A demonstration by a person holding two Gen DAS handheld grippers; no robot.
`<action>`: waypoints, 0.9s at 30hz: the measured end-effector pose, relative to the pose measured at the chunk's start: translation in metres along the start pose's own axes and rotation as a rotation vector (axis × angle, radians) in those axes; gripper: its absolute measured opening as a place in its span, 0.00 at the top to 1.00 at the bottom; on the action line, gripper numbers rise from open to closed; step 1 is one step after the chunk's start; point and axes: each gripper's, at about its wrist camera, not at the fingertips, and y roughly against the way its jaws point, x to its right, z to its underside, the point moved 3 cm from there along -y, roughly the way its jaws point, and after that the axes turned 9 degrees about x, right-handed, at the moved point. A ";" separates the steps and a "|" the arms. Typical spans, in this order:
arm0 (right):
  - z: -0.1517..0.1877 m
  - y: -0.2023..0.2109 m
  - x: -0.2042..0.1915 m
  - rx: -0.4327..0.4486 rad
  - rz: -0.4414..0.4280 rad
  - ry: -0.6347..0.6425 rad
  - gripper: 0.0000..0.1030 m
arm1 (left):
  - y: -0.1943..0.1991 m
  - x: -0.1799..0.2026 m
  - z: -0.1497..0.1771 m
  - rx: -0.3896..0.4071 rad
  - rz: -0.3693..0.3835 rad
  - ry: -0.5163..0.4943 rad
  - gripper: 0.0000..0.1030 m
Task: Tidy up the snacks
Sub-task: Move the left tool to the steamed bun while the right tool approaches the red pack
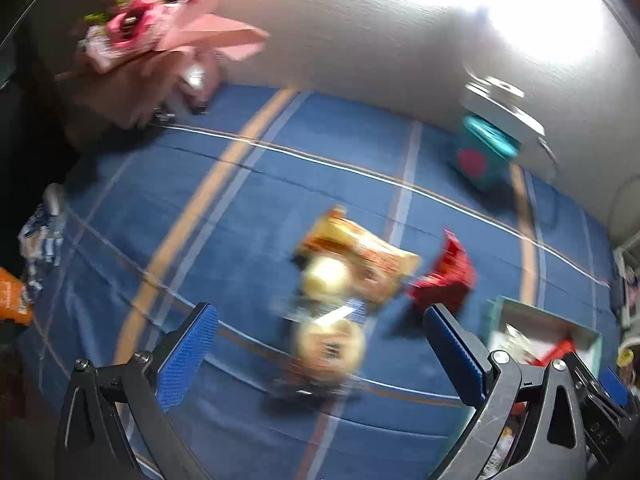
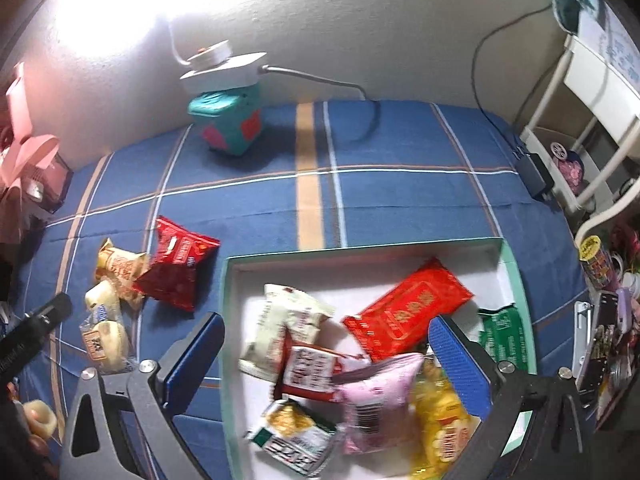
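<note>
A: What was the surface like?

B: A blue cloth with orange and white check stripes [image 2: 308, 184] covered it, running back to a pale textured wall [image 2: 360, 20] lit by a bright glare at eleven o'clock. A teal box with pink patches [image 2: 228, 124] stood against the wall under a white device with a grey cable [image 2: 222, 68].

A: And the snacks?

B: A shallow mint-rimmed white cardboard tray [image 2: 516, 276] held a red flat packet [image 2: 408, 312], a pink pouch [image 2: 376, 400], a green packet [image 2: 502, 332] and others. At nine o'clock from it, loose on the cloth, lay a red crinkled bag [image 2: 176, 264] touching a yellow-orange wrapper [image 2: 120, 268].

A: The grippers?

B: The right gripper [image 2: 324, 352] hung wide apart over the tray, gripping nothing. The left gripper [image 1: 320, 344] was spread equally wide and empty above blurred round pastries [image 1: 328, 276].

A: Anything at the edge?

B: A white shelf frame [image 2: 592, 92] at two o'clock.
</note>
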 end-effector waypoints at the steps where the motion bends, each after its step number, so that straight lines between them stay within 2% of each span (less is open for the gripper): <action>1: 0.000 -0.001 -0.005 0.000 -0.004 0.004 0.00 | -0.001 -0.009 -0.002 0.003 -0.017 0.010 0.01; 8: 0.006 -0.013 -0.051 -0.019 -0.039 0.055 0.00 | -0.010 -0.057 -0.011 -0.003 -0.063 0.079 0.01; 13: 0.015 -0.023 -0.078 -0.042 -0.041 0.108 0.00 | -0.019 -0.071 -0.010 -0.025 -0.065 0.107 0.01; 20: 0.026 -0.035 -0.105 -0.072 -0.062 0.143 0.00 | -0.041 -0.062 0.004 -0.102 -0.026 0.097 0.01; 27: 0.029 -0.045 -0.106 -0.085 -0.067 0.115 0.00 | -0.061 -0.039 0.020 -0.176 0.042 0.086 0.01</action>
